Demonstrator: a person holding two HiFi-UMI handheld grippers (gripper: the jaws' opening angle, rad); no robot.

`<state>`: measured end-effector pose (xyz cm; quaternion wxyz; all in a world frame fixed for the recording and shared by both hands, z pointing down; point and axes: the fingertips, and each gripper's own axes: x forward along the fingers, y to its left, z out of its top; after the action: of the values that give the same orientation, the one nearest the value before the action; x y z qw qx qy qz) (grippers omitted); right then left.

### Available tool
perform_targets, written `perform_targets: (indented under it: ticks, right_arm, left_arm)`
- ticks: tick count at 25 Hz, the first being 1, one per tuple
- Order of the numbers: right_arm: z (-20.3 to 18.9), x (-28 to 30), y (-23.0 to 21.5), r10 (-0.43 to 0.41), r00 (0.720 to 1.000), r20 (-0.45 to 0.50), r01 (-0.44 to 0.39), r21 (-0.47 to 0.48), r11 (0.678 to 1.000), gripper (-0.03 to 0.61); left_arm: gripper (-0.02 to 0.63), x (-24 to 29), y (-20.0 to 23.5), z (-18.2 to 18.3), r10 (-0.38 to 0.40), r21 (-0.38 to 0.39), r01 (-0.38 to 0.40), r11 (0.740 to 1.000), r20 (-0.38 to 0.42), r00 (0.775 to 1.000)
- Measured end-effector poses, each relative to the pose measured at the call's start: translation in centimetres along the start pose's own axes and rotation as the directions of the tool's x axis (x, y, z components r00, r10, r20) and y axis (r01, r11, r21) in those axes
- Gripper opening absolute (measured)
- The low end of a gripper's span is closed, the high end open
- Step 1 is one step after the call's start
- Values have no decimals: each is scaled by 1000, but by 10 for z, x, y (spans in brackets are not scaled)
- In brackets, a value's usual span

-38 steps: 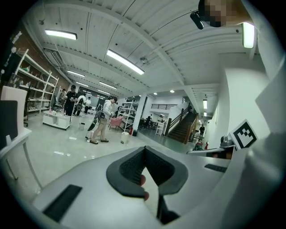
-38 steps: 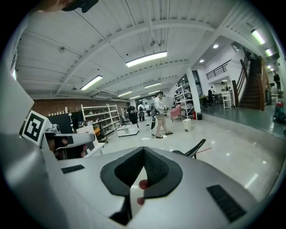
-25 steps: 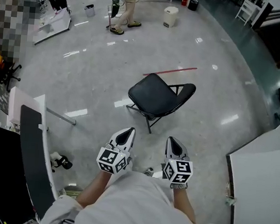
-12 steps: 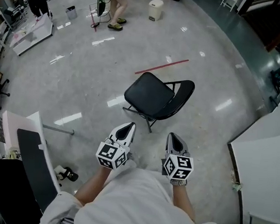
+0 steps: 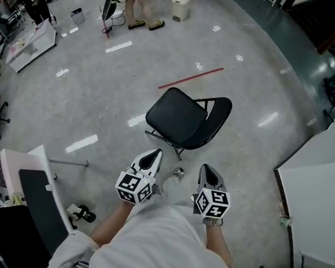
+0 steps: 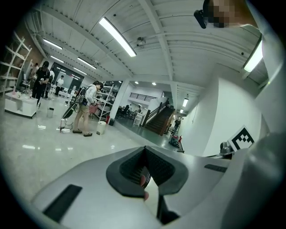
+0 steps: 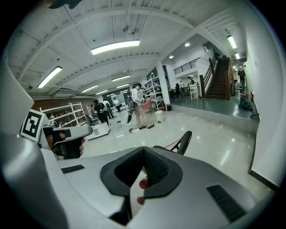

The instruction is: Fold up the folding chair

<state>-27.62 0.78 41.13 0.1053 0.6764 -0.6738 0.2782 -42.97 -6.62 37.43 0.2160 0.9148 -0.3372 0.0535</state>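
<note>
The black folding chair (image 5: 183, 117) stands unfolded on the grey floor, its seat to the left and its backrest (image 5: 215, 118) to the right. My left gripper (image 5: 152, 154) is shut and empty, a short way in front of the chair's near leg. My right gripper (image 5: 206, 169) is also shut and empty, level with it on the right. In the right gripper view the chair's backrest (image 7: 183, 142) shows just past my right gripper (image 7: 144, 154), and the left gripper's body (image 7: 67, 133) is at the left. The left gripper view shows my left gripper (image 6: 145, 152) shut, with the chair out of sight.
A red tape line (image 5: 191, 78) lies on the floor behind the chair. A person (image 5: 141, 5) and a white bin (image 5: 180, 7) are far back. A white table (image 5: 319, 202) stands at the right, and a black-and-white board (image 5: 39, 201) at the left.
I have stepped closer to the chair, and both shut grippers have come forward with me. A shoe now shows between them.
</note>
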Motion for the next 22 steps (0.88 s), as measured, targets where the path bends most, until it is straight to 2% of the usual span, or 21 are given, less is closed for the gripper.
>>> perform_targets:
  ticks: [3, 6, 12, 17, 22]
  right_arm:
    - [12, 23, -20, -15, 1000, -4, 16, 36, 999, 2]
    - [32, 48, -31, 2, 1000, 7, -3, 55, 998, 2]
    - [61, 88, -47, 48, 999, 16, -49, 33, 998, 2]
    - [75, 106, -62, 62, 998, 8, -62, 2, 998, 2]
    - [81, 117, -72, 23, 1000, -1, -23, 26, 999, 2]
  left_arm:
    - [11, 20, 0, 8, -3, 5, 3, 1000, -12, 1000]
    - [11, 42, 4, 17, 8, 30, -7, 1000, -29, 1000]
    - [11, 86, 20, 44, 47, 49, -47, 998, 3, 999]
    - [11, 110, 25, 51, 62, 64, -63, 996, 22, 998]
    - [11, 130, 30, 52, 14, 62, -14, 998, -5, 1000]
